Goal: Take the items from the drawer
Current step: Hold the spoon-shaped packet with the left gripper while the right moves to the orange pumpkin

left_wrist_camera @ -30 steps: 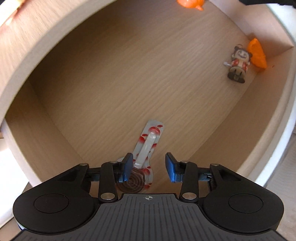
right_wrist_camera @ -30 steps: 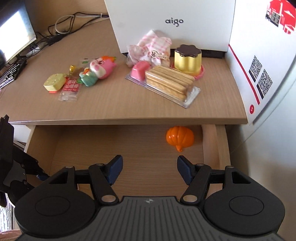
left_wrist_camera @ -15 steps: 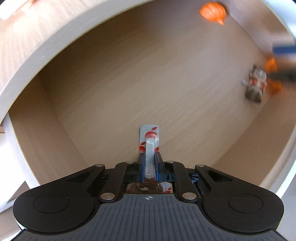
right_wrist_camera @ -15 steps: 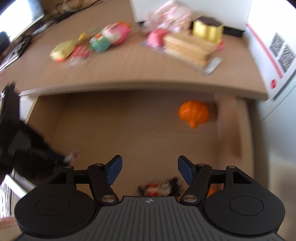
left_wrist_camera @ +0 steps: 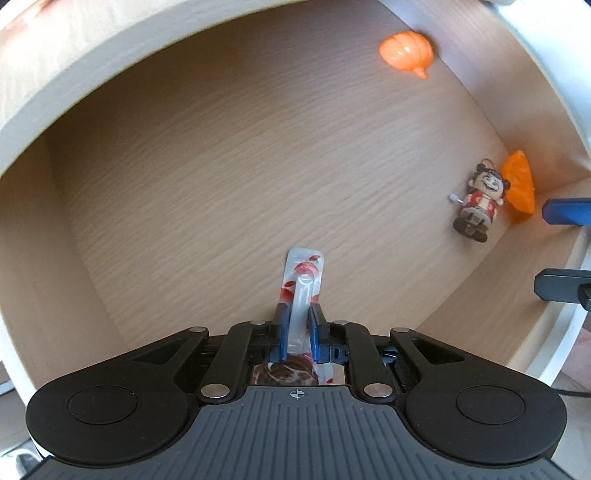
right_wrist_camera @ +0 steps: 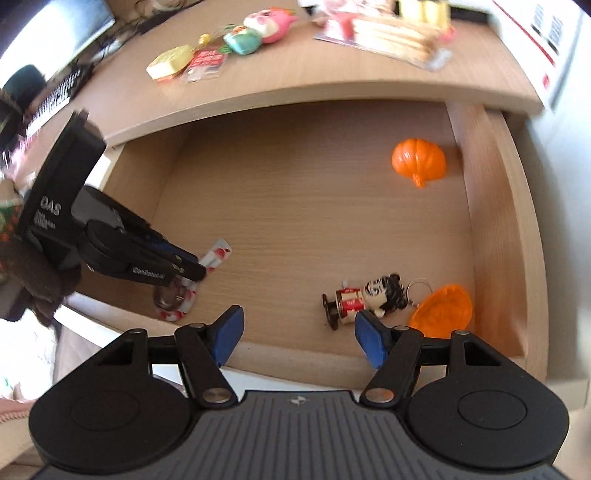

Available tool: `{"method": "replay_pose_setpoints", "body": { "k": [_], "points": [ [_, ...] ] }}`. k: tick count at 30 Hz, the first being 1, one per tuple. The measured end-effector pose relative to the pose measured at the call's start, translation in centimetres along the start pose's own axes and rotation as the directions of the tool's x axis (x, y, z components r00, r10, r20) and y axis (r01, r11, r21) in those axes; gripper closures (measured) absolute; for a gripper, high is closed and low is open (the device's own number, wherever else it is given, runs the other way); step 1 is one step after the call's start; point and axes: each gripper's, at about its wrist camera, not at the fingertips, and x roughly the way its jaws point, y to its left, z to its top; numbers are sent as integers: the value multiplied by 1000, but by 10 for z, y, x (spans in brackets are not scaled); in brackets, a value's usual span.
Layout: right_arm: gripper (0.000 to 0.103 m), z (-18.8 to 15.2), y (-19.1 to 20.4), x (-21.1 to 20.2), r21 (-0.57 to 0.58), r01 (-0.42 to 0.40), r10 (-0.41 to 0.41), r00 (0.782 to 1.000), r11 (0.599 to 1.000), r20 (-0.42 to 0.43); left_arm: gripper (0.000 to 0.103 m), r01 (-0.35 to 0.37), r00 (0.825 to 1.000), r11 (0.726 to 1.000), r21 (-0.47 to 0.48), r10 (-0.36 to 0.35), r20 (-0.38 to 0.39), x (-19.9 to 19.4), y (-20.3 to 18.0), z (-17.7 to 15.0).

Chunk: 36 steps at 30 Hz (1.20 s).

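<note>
An open wooden drawer (right_wrist_camera: pixel 495 206) holds a wrapped lollipop (left_wrist_camera: pixel 303 280), an orange pumpkin (right_wrist_camera: pixel 419 160), a small doll keychain (right_wrist_camera: pixel 364 297) and an orange slice-shaped piece (right_wrist_camera: pixel 441 310). My left gripper (left_wrist_camera: pixel 299 325) is shut on the lollipop's stick near the drawer's front left; in the right wrist view the lollipop (right_wrist_camera: pixel 216 256) pokes out past the left gripper (right_wrist_camera: pixel 192 267). My right gripper (right_wrist_camera: pixel 299 332) is open above the drawer's front edge, close to the doll. The pumpkin (left_wrist_camera: pixel 406 51) lies at the back right, the doll (left_wrist_camera: pixel 480 201) beside the orange piece (left_wrist_camera: pixel 519 184).
The desk top (right_wrist_camera: pixel 332 70) behind the drawer carries several toys and a snack pack (right_wrist_camera: pixel 391 29). A keyboard (right_wrist_camera: pixel 51 99) lies at the far left. A white box (right_wrist_camera: pixel 535 44) stands at the right. The drawer's middle floor is bare wood.
My left gripper closed on the lollipop stick. My right gripper swung down from the desk top toward the drawer, bringing the doll and orange piece into its view.
</note>
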Motion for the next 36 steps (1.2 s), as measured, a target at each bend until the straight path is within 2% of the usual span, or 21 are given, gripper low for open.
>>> {"method": "replay_pose_setpoints", "body": {
  "k": [7,10,15,18,22,24,28,33,36],
  "points": [
    [36,-8,-5,1,22,-21,22,998,1000,-57,89,29,1000,998,48,-29,2,-5,-3,-35],
    [29,-8,-6,6,43,-25,28,996,999,-83,89,39,999,998,49,-40,18,-8,0,-39],
    [25,-3,-3,10,45,-15,19,996,999,-91,90,47,996,998,-37,-44,80,-12,21,-43],
    [25,-5,-4,9,48,-2,7,996,999,-95,90,40,991,995,-94,-28,129,-10,14,-36],
    [25,-5,6,3,3,60,-59,993,998,-102,90,52,987,989,-140,-30,159,-14,18,-37],
    [25,-1,11,0,-53,122,-126,988,991,-93,91,67,982,985,-158,-37,186,-20,25,-39],
    [25,15,11,-10,-121,191,-201,977,974,-77,91,105,955,976,-188,-46,293,-25,19,-40],
    [25,53,-8,4,-47,276,-279,958,960,-62,91,133,939,971,-201,-58,339,-28,23,-48],
    [25,70,-3,24,-87,341,-344,939,936,-22,91,137,938,963,-232,-51,343,-28,28,-49]
  ]
}}
